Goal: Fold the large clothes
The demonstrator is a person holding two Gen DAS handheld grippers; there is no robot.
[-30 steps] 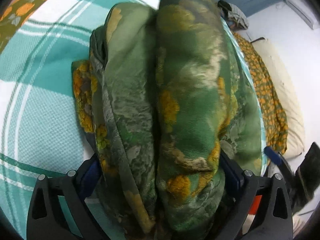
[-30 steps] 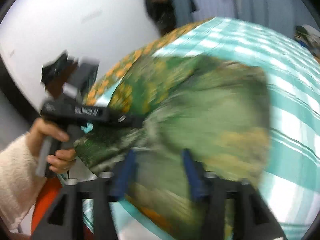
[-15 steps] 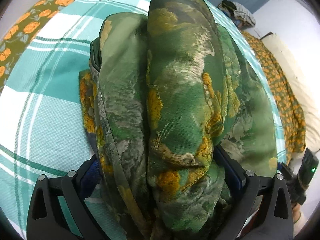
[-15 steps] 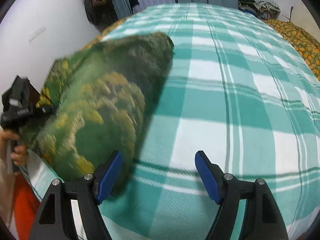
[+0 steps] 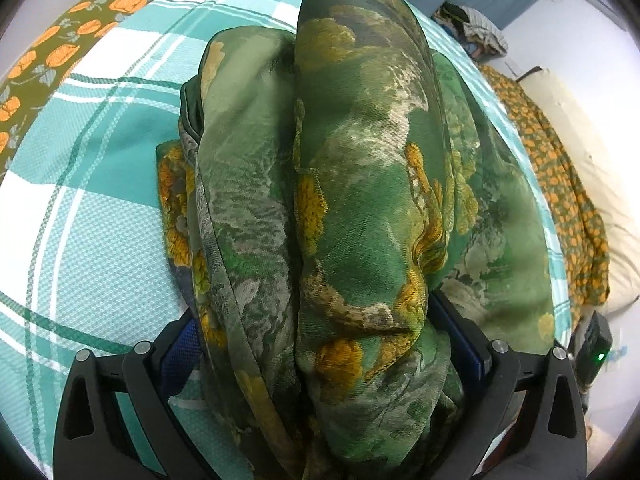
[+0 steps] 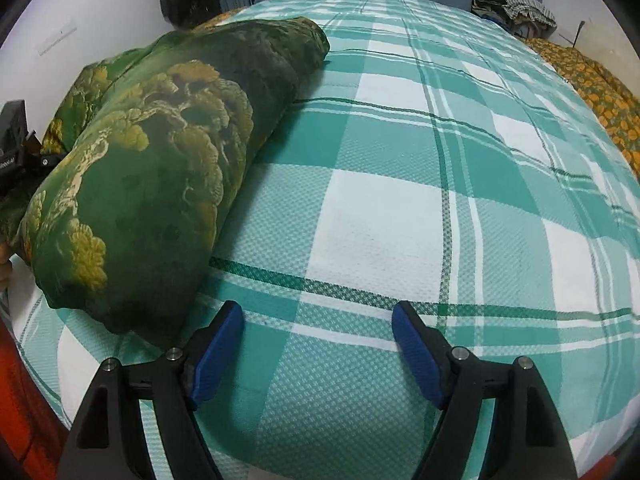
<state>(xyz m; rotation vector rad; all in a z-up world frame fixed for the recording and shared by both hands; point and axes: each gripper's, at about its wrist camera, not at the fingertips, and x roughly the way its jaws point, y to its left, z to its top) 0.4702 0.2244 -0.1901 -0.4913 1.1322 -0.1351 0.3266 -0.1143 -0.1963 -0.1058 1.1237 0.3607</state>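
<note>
A large green garment with yellow-orange floral print (image 5: pixel 340 208) lies folded in a thick bundle on the teal and white plaid bed cover (image 5: pixel 92 184). My left gripper (image 5: pixel 320 344) has its blue pads on both sides of the bundle's near end, holding it wide. In the right wrist view the same garment (image 6: pixel 160 160) lies at the left of the bed. My right gripper (image 6: pixel 318 344) is open and empty above the plaid cover (image 6: pixel 400 208), just right of the bundle's near end. The left gripper's body (image 6: pixel 16 148) shows at the far left edge.
An orange-flowered sheet (image 5: pixel 572 184) and a cream pillow (image 5: pixel 600 176) lie along the bed's right side. A pile of clothes (image 6: pixel 516 8) sits at the far corner by blue curtains. A white wall is at the left.
My right gripper let go of the garment and swung right, now open over the bare plaid cover. The left gripper kept its hold; the bundle settled onto the bed.
</note>
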